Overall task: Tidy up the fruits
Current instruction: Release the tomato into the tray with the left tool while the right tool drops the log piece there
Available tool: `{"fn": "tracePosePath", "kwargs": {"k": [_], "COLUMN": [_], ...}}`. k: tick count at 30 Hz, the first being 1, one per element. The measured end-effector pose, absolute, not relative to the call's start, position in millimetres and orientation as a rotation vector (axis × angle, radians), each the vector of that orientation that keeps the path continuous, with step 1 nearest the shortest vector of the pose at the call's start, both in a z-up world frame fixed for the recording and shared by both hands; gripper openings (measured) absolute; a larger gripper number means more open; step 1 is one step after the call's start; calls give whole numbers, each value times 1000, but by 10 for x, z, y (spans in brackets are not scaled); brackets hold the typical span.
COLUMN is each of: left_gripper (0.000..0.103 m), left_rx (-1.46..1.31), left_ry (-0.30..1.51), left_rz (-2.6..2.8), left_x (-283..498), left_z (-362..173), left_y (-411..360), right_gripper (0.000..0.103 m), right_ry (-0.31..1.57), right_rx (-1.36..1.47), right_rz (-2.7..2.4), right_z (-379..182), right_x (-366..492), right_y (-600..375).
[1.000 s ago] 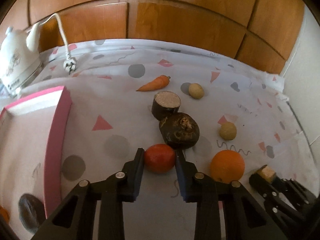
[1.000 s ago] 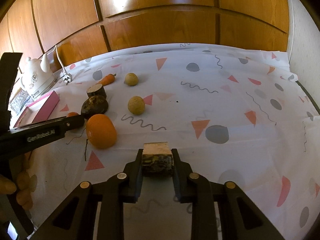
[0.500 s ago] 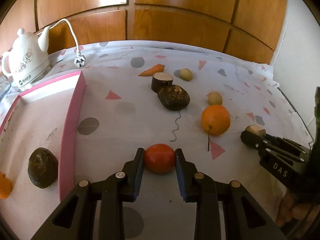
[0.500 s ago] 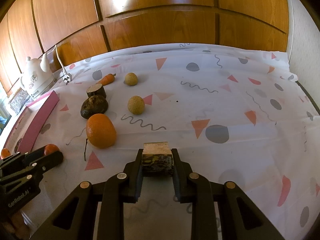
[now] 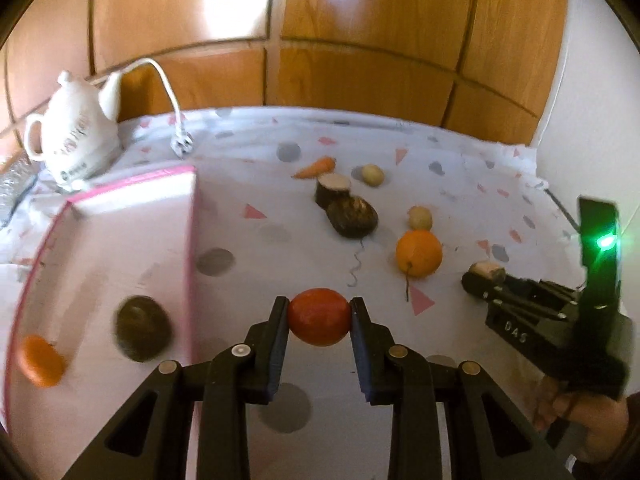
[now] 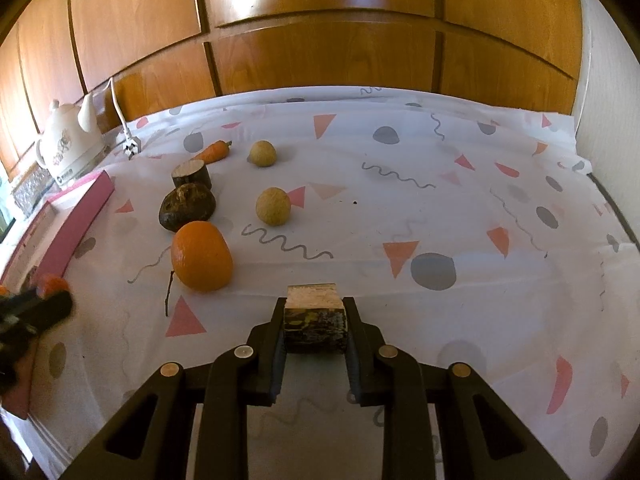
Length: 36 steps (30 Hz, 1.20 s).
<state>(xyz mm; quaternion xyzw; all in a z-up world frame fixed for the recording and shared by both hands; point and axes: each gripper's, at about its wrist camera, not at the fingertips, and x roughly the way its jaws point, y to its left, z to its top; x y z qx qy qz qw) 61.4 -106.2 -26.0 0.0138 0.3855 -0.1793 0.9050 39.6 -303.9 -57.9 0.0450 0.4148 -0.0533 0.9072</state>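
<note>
My left gripper (image 5: 319,307) is shut on a small red-orange fruit (image 5: 319,316), held above the cloth just right of the pink-rimmed box (image 5: 191,240). Inside that box lie a dark round fruit (image 5: 142,328) and an orange piece (image 5: 41,360). My right gripper (image 6: 315,307) is shut on a cut dark chunk with a pale top (image 6: 315,320); it also shows in the left wrist view (image 5: 486,276). A big orange (image 6: 201,256), a dark round root (image 6: 187,207), a cut stump (image 6: 191,174), a carrot (image 6: 212,151) and two pale round items (image 6: 273,206) (image 6: 262,153) lie on the cloth.
A white teapot (image 5: 72,140) and a plug on a white cord (image 5: 179,145) stand behind the box. Wooden panels (image 6: 320,40) close off the back and a white wall (image 5: 592,80) the right. A hand (image 5: 580,416) holds the right gripper's handle.
The left gripper has carried the red-orange fruit back and to the left, away from the dark root and toward the pink box. The right gripper and its chunk stayed put.
</note>
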Motion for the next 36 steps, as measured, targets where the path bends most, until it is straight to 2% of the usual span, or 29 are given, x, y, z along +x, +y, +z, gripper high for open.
{"fn": "tracePosePath", "kwargs": {"k": [7,19,28,36], "left_gripper": [30,30,31,31], "left_rx": [-37,-149,-165,-172], "left_ry": [759,798,816,822], "left_rz": [-290,-87,-33,28], "left_x": [645,955,1073,974], "left_z": [-35,-126,-178,-230], "left_y": [-543,479,668,709], "right_gripper": [25,25,25,25], "right_ry": [852,821,831,863], "right_rx": [20,-23,-105,-118], "right_rz": [-69,288,541,586], "right_z": [-433,-29,14,-117], "right_x": [330,351,399,415], "right_y": [-2782,-1736,-873,-590]}}
